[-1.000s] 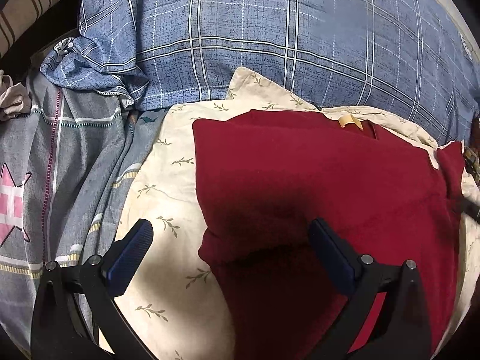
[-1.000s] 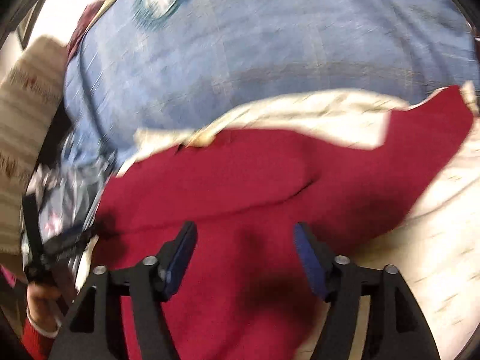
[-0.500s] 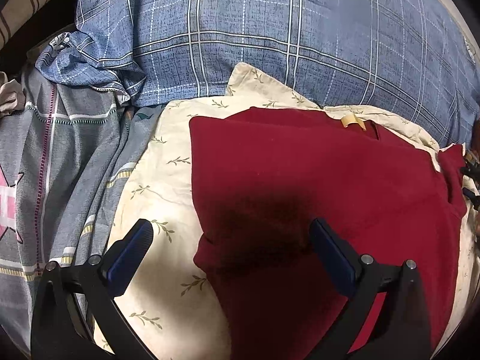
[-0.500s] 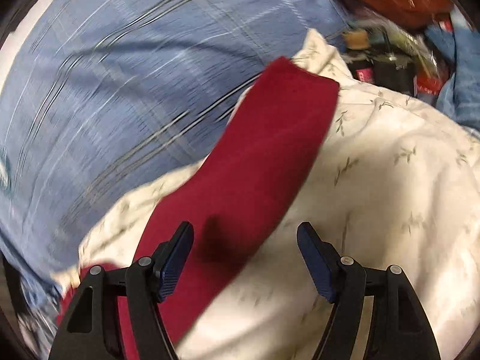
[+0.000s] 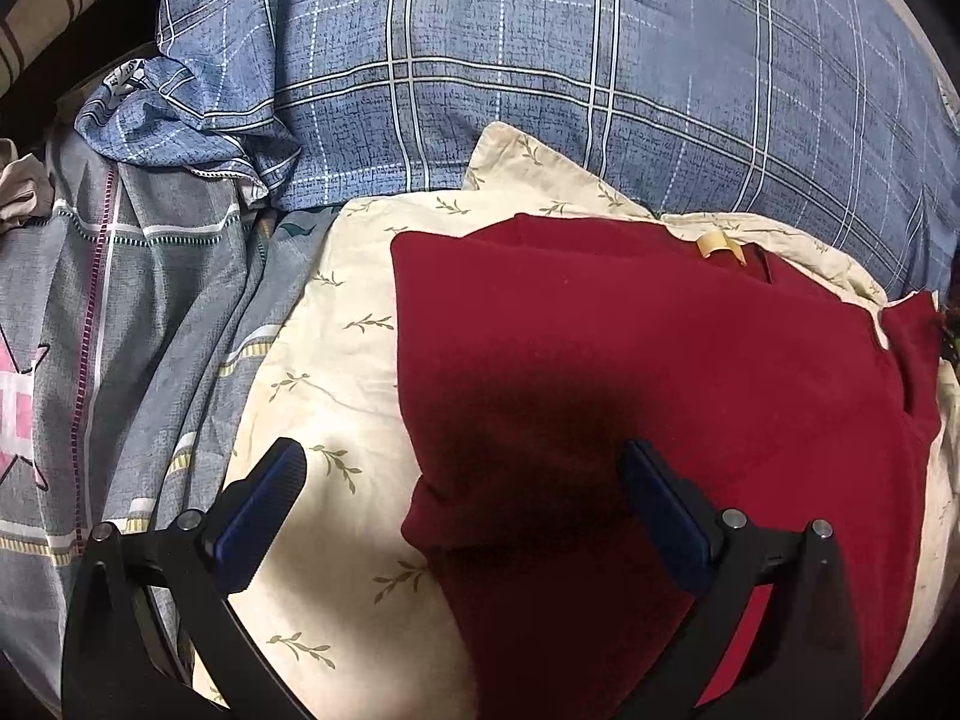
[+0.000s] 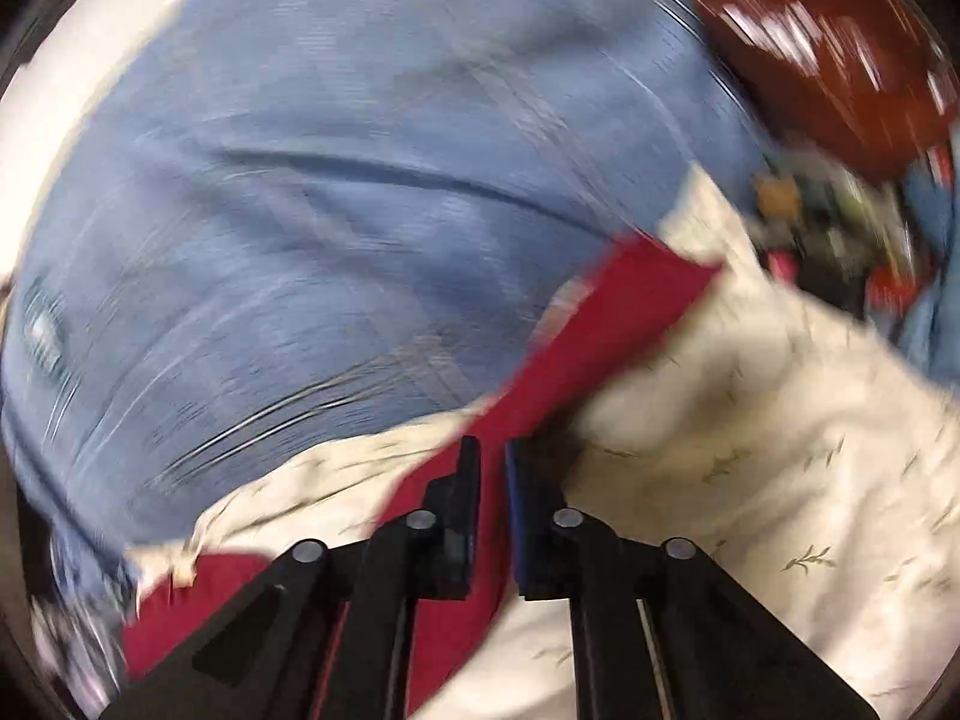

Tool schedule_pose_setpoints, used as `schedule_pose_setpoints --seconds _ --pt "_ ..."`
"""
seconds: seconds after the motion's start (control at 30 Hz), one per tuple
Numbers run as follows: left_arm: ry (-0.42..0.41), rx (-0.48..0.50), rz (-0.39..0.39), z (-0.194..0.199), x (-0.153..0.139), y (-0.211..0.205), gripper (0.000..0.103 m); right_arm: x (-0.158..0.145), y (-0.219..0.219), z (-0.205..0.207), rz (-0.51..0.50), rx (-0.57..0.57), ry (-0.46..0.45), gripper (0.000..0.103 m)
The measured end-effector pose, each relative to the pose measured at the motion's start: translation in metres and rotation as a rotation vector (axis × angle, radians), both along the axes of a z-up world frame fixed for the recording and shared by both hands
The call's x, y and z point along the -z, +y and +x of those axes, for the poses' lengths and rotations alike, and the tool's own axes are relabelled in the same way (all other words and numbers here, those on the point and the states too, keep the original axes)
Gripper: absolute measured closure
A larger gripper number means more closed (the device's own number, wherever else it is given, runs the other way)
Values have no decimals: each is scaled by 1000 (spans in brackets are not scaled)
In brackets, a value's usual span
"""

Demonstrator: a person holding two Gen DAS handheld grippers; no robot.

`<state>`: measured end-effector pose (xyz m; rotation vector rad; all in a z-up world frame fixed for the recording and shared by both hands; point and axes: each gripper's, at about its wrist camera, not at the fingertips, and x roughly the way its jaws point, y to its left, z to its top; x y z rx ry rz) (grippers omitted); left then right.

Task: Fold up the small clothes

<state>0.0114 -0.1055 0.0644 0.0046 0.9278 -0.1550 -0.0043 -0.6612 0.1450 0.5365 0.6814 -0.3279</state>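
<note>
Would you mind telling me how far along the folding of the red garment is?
Early on. The red garment lies spread on the cream sheet, one side apparently tucked under. The right gripper has just closed on its sleeve; the left gripper hovers open. Remaining folds are not yet done.

1. The bed (image 5: 138, 324) carries everything, covered by a grey patterned sheet with a pink star.
2. A blue checked pillow (image 5: 540, 72) lies across its far side.
3. A cream leaf-print cloth (image 5: 336, 372) lies spread before it (the red garment (image 5: 630, 360) rests on top).
</note>
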Motion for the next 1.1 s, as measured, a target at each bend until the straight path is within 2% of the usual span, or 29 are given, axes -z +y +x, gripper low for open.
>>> schedule_pose_setpoints --seconds 0.07,0.13,0.23,0.27,0.33,0.37,0.4,0.53,0.63,0.7,0.73,0.77,0.8,0.87,0.97,1.07,1.1 --pt "-8 -2 -11 -2 -3 1 0 -25 18 -2 -31 -69 -46 98" --pt "-11 -8 -20 -3 -4 4 0 -54 60 4 -73 -182 -100 98" --pt "-7 -34 -23 -3 -4 10 0 -73 99 10 -161 -264 -131 98" --pt "-4 -43 -28 -2 -4 13 0 -74 100 10 -172 -260 -130 94" --pt "3 -57 -52 -2 -5 19 0 -62 91 16 -161 -213 -94 59" --pt "2 -61 -62 -3 -5 21 0 -52 80 13 -148 -166 -75 28" --pt "-1 -63 -75 -4 -7 23 0 -39 64 9 -126 -115 -57 22" --pt "-2 -59 -82 -3 -8 21 0 21 7 -2 -13 33 80 24" --pt "9 -45 -72 0 -5 15 0 54 -26 -5 83 101 95 27" --pt "13 -32 -49 1 -1 9 0 71 -46 1 168 119 58 46" --pt "16 -26 -35 2 1 6 0 75 -52 6 181 132 46 52" --pt "18 -20 -25 2 2 5 0 77 -57 8 182 152 36 74" --pt "22 -16 -13 3 3 3 0 78 -61 9 197 163 18 92" --pt "24 -21 -11 4 4 4 0 68 -63 7 238 165 -35 95" --pt "14 -34 -44 4 -1 10 0 31 -41 4 196 66 -100 97" --pt "-13 -45 -80 0 -9 14 0 -15 14 9 96 -130 -116 97" --pt "-22 -50 -90 -2 -12 15 0 -32 45 12 46 -214 -125 97"
